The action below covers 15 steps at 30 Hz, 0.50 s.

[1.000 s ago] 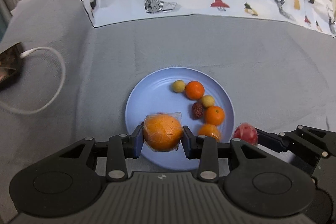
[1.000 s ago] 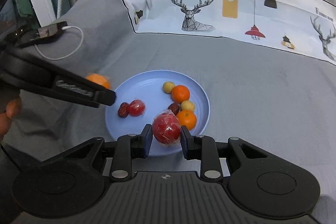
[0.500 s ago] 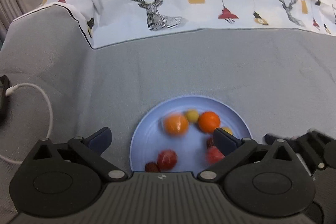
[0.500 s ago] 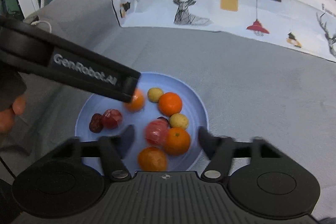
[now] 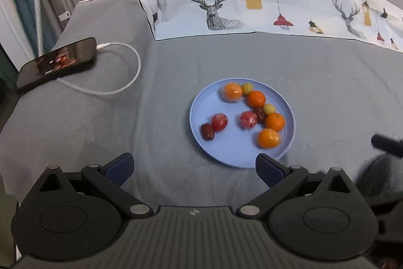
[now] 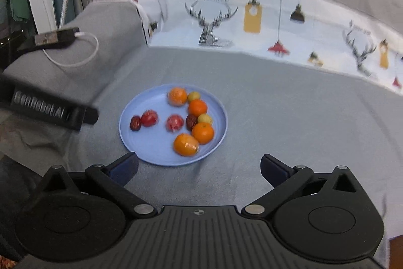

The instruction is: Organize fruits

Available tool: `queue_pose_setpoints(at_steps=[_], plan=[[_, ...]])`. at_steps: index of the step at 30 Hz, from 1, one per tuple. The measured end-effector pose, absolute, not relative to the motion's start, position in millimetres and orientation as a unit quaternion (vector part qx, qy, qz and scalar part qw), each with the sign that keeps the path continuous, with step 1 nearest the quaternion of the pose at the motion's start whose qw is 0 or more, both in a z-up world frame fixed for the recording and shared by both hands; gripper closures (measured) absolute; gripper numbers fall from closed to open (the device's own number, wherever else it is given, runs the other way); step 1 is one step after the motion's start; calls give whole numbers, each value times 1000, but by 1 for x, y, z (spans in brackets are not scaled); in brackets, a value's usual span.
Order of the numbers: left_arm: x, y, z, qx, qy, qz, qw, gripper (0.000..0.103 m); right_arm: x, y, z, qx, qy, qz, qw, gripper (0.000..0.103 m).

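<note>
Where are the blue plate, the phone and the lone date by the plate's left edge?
blue plate [image 5: 228, 158]: left wrist view, bare near rim.
phone [image 5: 56, 62]: left wrist view, middle of screen.
date [image 5: 207, 131]: left wrist view, centre of its skin.

- You have a round pale-blue plate [image 5: 221, 158] lying flat on the grey cloth, with all the fruit on it.
- At the far edge sits a wrapped orange [image 5: 232, 92], touching a small yellow fruit [image 5: 247, 87] on its right.
- Down the right side run a bare orange [image 5: 256, 99], a second yellow fruit [image 5: 269, 108], another orange [image 5: 274, 122] and a wrapped orange [image 5: 269, 138] nearest you.
- Mid-plate lies a wrapped red fruit [image 5: 248, 120], touching a dark date [image 5: 260, 114].
- At the left, a second red fruit [image 5: 219, 122] touches a date [image 5: 207, 131].
</note>
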<state>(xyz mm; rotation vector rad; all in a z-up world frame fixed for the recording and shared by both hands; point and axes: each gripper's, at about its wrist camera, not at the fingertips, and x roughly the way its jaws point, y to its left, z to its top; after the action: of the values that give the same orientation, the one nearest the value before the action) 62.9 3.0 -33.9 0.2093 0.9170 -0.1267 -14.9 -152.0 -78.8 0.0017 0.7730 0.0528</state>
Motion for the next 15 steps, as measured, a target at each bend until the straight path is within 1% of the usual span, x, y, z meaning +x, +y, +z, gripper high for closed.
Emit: queue_pose_setpoints(at_steps=[4, 11, 15], plan=[[42, 1, -29, 107, 440, -64, 889, 0, -39, -150, -63, -7, 351, 24, 936, 1], [7, -10, -18, 121, 412, -72, 900, 0, -72, -147, -51, -21, 325, 25, 945, 1], [-2, -7, -12, 100, 413, -75, 902, 0, -81, -145, -46, -25, 317, 21, 948, 1]])
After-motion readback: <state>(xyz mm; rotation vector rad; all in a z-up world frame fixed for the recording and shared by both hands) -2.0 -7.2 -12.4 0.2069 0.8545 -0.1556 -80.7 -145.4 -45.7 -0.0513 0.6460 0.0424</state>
